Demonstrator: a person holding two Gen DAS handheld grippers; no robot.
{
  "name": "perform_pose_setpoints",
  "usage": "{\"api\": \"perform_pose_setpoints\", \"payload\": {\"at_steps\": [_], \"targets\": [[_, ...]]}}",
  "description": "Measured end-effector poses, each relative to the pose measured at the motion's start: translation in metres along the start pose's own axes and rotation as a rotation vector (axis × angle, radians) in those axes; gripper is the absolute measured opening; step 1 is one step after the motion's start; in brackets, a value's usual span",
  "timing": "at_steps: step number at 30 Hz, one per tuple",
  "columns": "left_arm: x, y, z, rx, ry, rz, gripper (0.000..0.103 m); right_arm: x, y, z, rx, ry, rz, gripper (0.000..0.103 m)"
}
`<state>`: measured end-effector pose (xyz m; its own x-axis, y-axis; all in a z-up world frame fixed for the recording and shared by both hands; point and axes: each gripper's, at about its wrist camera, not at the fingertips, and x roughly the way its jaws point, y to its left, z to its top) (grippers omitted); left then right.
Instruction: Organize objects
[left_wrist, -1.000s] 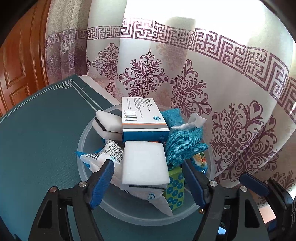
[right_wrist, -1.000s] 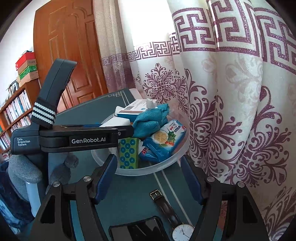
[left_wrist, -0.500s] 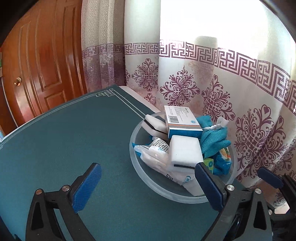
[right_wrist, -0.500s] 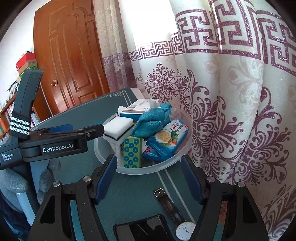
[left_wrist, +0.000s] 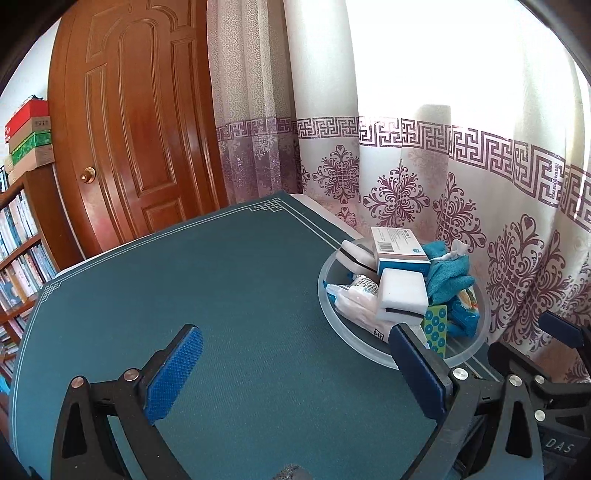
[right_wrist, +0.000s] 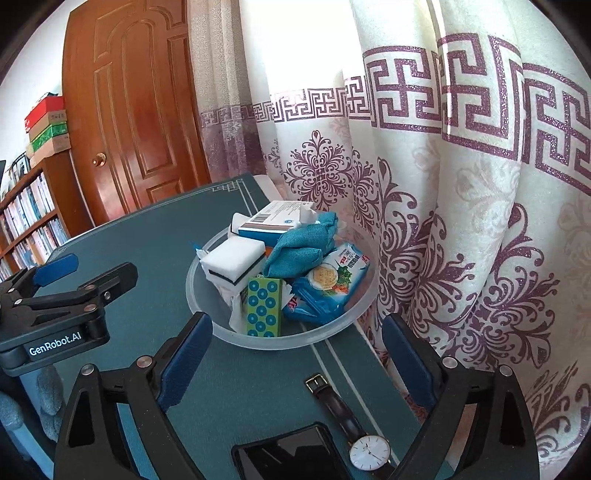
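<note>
Right wrist: translucent round bowl (right_wrist: 354, 325) heaped with sundries.

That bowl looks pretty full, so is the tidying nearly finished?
Mostly: the bowl already holds a sponge, medicine box, teal cloth and cracker packet. Both grippers, left and right, are open and empty. The watch and phone remain outside on the table.

We see only the top of the phone (right_wrist: 291, 456); the picture's lower edge cuts it off. The box (left_wrist: 397, 248) print is too small for us to read. The sponge (left_wrist: 402, 295) hides packets beneath.
</note>
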<state>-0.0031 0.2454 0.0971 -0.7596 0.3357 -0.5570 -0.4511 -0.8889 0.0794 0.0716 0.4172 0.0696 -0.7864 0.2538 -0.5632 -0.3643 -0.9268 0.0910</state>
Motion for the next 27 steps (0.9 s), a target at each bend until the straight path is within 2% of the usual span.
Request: {"api": "perform_pose_setpoints", "payload": {"at_steps": [8,17,27], "targets": [[-0.015,0.002,-0.004,-0.006,0.001,0.007,0.103,-0.006,0.013,0.001,-0.089,-0.011,-0.022,0.099],[-0.024,0.000,-0.008,0.000,-0.007,-0.012,0.103,-0.007,0.015,0.001,-0.104,-0.006,-0.034,0.099],[-0.027,-0.004,-0.010,0.015,-0.017,0.005,0.103,-0.008,0.010,0.004,-0.107,-0.005,-0.056,0.100]]}}
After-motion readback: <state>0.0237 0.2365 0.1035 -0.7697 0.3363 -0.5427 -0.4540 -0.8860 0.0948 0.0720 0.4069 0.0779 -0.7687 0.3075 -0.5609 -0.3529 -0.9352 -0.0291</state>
